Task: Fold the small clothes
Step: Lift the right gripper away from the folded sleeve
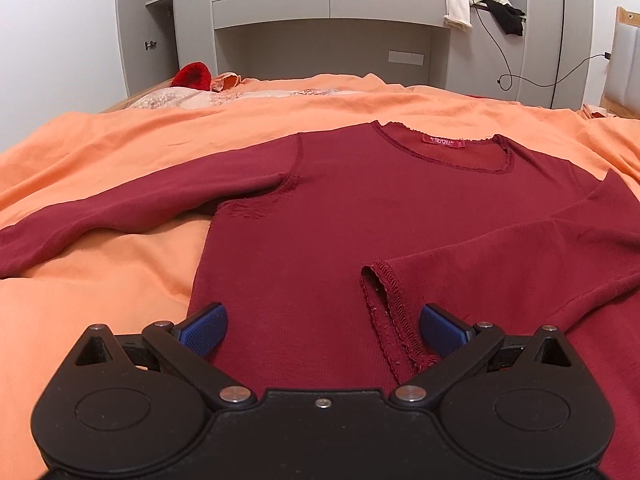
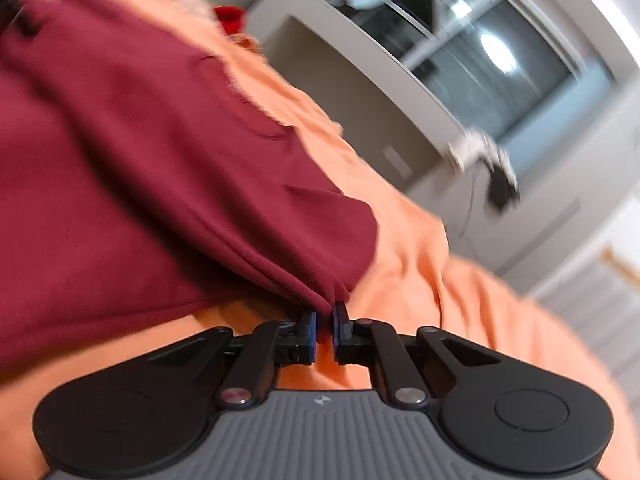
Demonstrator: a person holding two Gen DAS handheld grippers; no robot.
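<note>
A dark red long-sleeved shirt (image 1: 340, 216) lies face up on an orange bedsheet (image 1: 120, 152), neckline away from me. Its right sleeve is folded across the body, with the cuff (image 1: 384, 292) near the middle. Its left sleeve (image 1: 100, 216) lies stretched out to the left. My left gripper (image 1: 322, 330) is open and empty, low over the shirt's lower body, cuff between its blue pads. My right gripper (image 2: 325, 320) is shut on the shirt's edge (image 2: 320, 292) and holds the fabric (image 2: 160, 160) lifted off the sheet (image 2: 420, 272). The right wrist view is tilted and blurred.
A grey wall unit with shelves and window (image 1: 328, 20) stands behind the bed. Pale and black clothes (image 1: 480, 4) hang on its ledge, with a cable below. A red item (image 1: 192, 76) and a patterned quilt (image 1: 208, 98) lie at the bed's far side.
</note>
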